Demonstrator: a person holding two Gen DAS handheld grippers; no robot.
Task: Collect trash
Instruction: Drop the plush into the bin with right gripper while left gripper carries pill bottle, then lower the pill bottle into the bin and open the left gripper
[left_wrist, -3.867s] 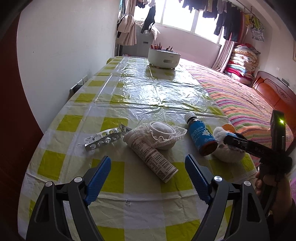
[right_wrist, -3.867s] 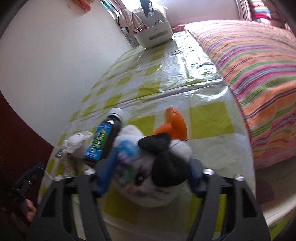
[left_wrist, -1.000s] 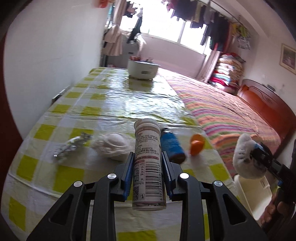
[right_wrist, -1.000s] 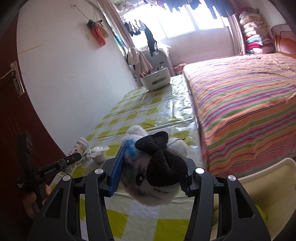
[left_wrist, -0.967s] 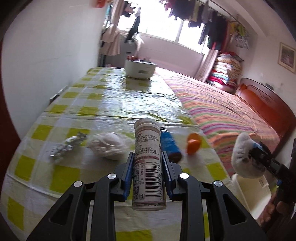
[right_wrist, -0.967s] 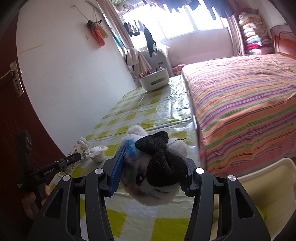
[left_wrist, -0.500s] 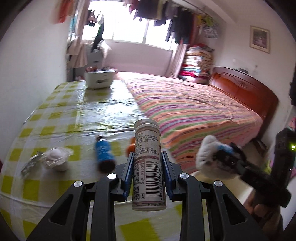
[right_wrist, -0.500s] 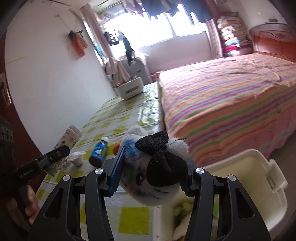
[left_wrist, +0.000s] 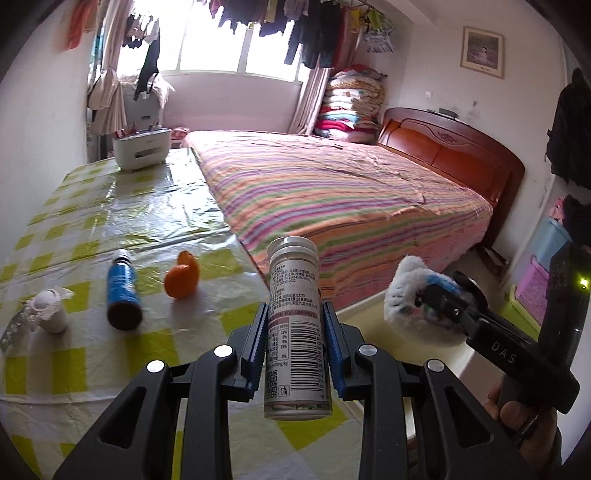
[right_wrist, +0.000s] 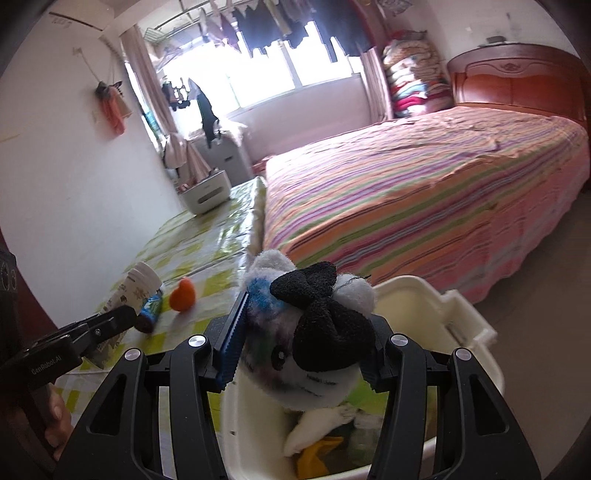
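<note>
On the checked yellow tablecloth (left_wrist: 110, 369), at about ten o'clock from the left gripper (left_wrist: 295, 343), lie a blue bottle (left_wrist: 122, 291) on its side, an orange lump (left_wrist: 183, 280) just beside it, and a small white netted cup (left_wrist: 50, 308) at the far left. A white basket (left_wrist: 142, 151) stands at the table's far end; the striped bed (left_wrist: 351, 199) fills the twelve to two o'clock span. Nothing blocks either gripper's load.

The white tube bottle (left_wrist: 295, 332) bears a barcode and small print too fine to read, apart from "400-188". The right gripper's arm reads "DAS" in the left view; the left gripper's arm reads "GenRobot.AI" in the right view.

The left gripper's blue pads clamp the tube bottle at its middle, jaws narrow, tilted downward. The right gripper (right_wrist: 303, 350) pinches a soft white plush toy (right_wrist: 314, 339) with a black bow, held directly above the cream bin (right_wrist: 461, 332), which contains scraps. A hand (left_wrist: 517, 413) grips the right handle at four o'clock
</note>
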